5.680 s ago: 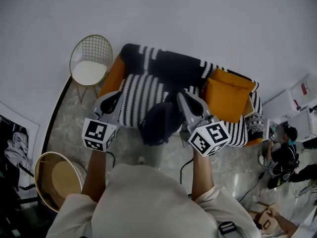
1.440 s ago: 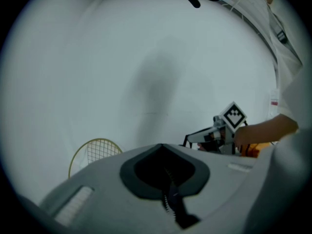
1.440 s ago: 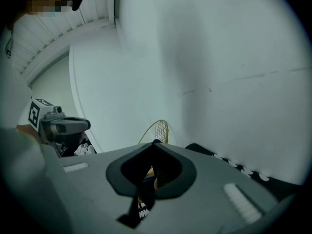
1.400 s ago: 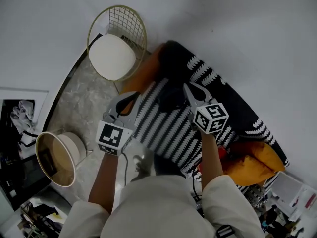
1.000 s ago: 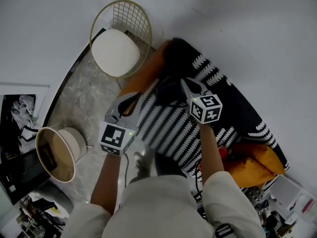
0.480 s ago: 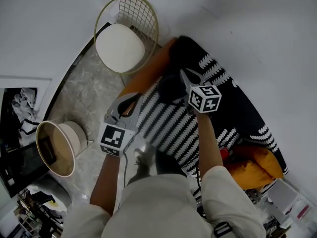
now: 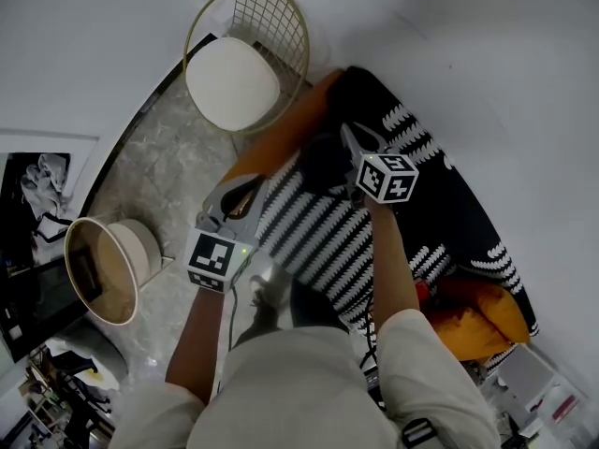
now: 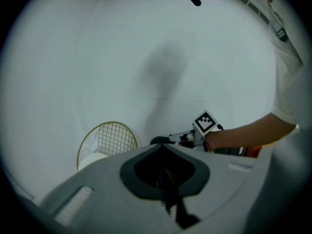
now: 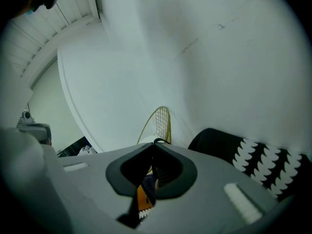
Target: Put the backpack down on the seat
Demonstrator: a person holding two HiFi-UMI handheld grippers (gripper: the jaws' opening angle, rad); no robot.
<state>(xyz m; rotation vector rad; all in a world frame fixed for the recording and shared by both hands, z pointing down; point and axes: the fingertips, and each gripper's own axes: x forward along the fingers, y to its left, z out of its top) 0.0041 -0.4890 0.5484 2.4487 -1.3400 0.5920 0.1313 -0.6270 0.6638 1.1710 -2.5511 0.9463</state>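
A white wall (image 7: pixel 468 64) and a marbled floor (image 7: pixel 159 166) take up most of the head view. Against the wall stands a sofa (image 7: pixel 318 241) under a black-and-white striped cover, with orange upholstery showing at its near arm. An orange cushion (image 7: pixel 477 311) lies at its far end. Just beyond that arm is a gold wire chair (image 7: pixel 234 73) with a white seat pad. A round tub (image 7: pixel 98 274) with a pale rim stands on the floor to the left, well apart from the sofa.

The backpack (image 7: pixel 321 162), dark and rounded, sits on the striped seat at the end next to the orange arm, close to the chair.

The right gripper (image 7: pixel 351 140) reaches out over the sofa with its tips right at the backpack's top. In the right gripper view its jaws are pressed together on a thin dark strap (image 9: pixel 158 141) that loops out at their tip. Dark fabric and a bit of orange show through the slot lower down. The wire chair and the sofa's black back lie past them.

The left gripper (image 7: pixel 245 190) hangs over the front edge of the sofa, near the orange arm and apart from the backpack. In the left gripper view its toothed jaws meet with nothing between them, and the right gripper with its marker cube shows beyond.
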